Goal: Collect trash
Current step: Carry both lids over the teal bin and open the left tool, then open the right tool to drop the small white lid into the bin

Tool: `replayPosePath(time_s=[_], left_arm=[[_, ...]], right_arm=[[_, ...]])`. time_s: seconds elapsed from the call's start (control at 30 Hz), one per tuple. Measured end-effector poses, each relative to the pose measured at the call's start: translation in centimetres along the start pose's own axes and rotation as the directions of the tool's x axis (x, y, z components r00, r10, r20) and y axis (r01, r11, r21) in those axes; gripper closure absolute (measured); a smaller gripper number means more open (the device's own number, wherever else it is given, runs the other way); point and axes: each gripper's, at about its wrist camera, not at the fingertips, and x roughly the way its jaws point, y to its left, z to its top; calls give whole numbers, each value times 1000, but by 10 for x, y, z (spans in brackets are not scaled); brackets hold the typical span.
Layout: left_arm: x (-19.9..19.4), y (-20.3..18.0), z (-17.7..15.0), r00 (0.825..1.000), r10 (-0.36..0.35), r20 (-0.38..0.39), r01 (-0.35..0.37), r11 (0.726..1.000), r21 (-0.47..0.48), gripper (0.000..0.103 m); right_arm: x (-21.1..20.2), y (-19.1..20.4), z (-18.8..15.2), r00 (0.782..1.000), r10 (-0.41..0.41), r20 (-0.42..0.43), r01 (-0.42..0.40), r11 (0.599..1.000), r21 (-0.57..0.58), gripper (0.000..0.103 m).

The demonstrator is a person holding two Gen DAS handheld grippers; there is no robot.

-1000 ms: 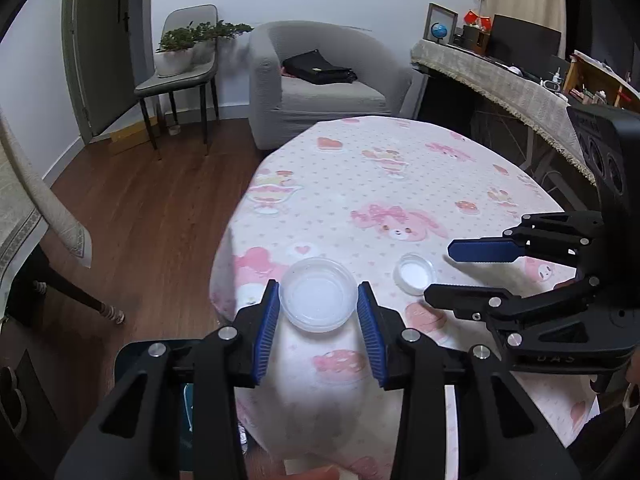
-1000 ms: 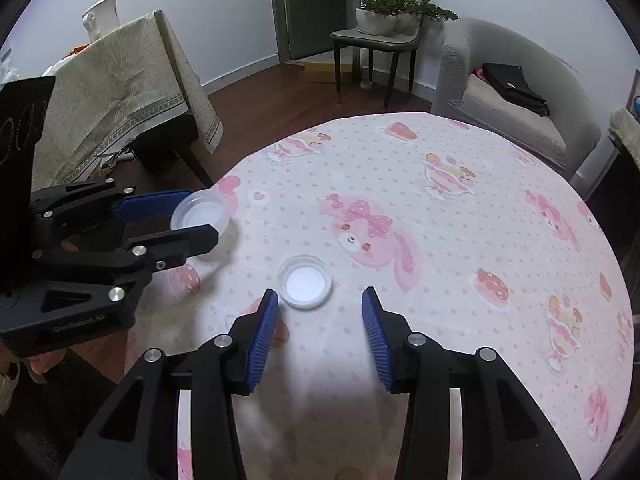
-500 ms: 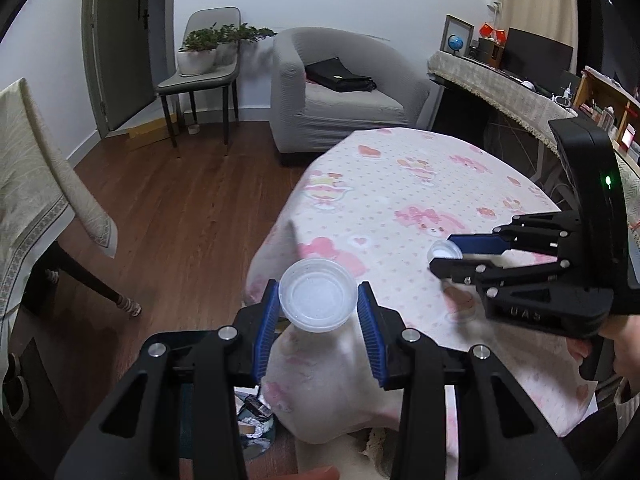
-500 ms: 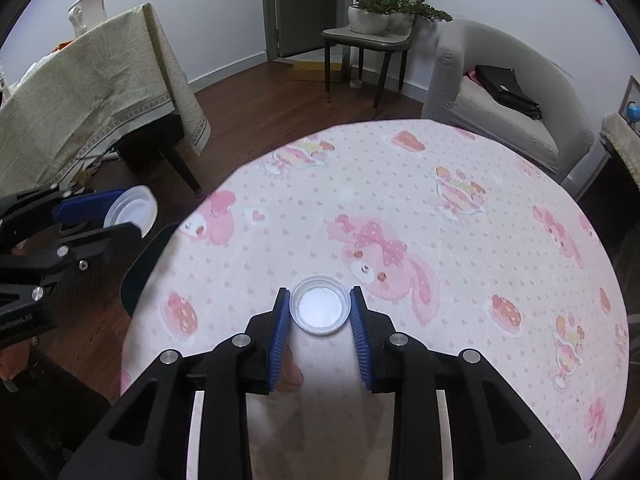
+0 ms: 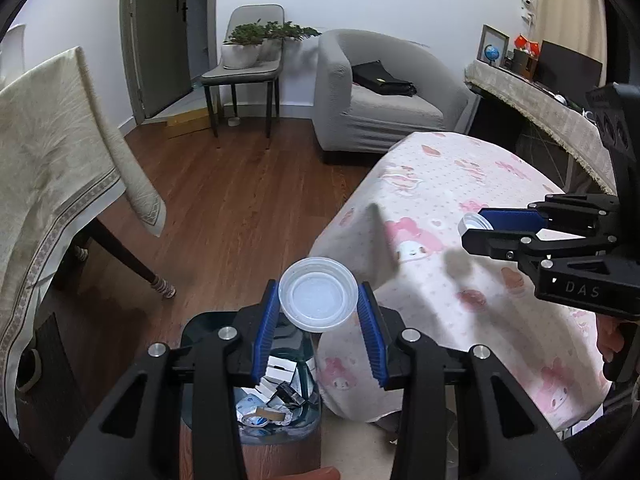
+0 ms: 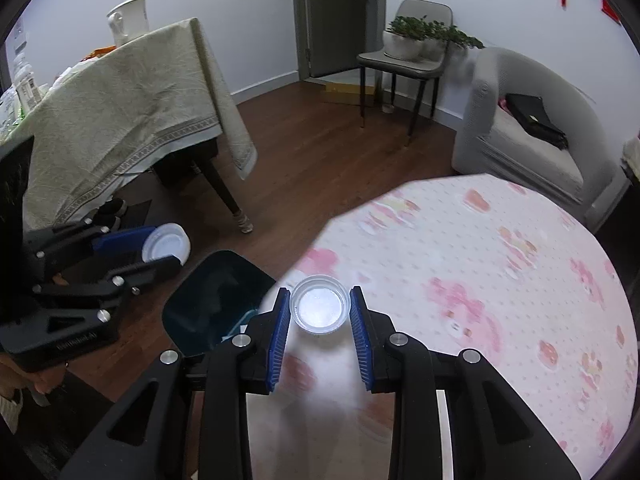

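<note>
My left gripper (image 5: 318,305) is shut on a large clear plastic lid (image 5: 318,300), held off the table's edge and above a dark bin (image 5: 276,404) with several scraps inside. My right gripper (image 6: 320,312) is shut on a small clear plastic cup (image 6: 319,309), lifted over the near-left edge of the pink-patterned table (image 6: 500,264). In the right wrist view the left gripper (image 6: 160,246) with its lid (image 6: 166,242) hangs to the left, beside the bin (image 6: 212,300). In the left wrist view the right gripper (image 5: 476,226) and its cup (image 5: 474,222) show at right.
A table under a beige cloth (image 5: 52,152) stands to the left, its leg (image 5: 132,260) near the bin. A grey armchair (image 5: 380,96) with a black bag and a chair (image 5: 244,68) bearing plants stand at the back. Wooden floor (image 5: 240,200) lies between.
Both grippers swung left off the table toward the bin. The right gripper closed on the small cup and lifted it. The left gripper carried its lid from the table to above the bin.
</note>
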Motion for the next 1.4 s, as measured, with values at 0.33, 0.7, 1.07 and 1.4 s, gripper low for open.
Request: replayPosePath(time_s=[0.33, 0.7, 1.07, 1.4], left_arm=[[28, 35, -32, 997, 43, -65, -45, 999, -25, 61], [55, 77, -59, 986, 59, -154, -73, 993, -88, 61], [82, 105, -98, 961, 42, -275, -83, 987, -139, 61], [86, 124, -117, 946, 76, -314, -121, 985, -126, 32]], right_arm=[[13, 43, 15, 999, 48, -3, -48, 998, -37, 73], [43, 85, 31, 995, 98, -32, -100, 993, -67, 73], [69, 115, 41, 990, 131, -60, -135, 989, -57, 73], [94, 135, 43, 985, 137, -101, -143, 988, -63, 73]])
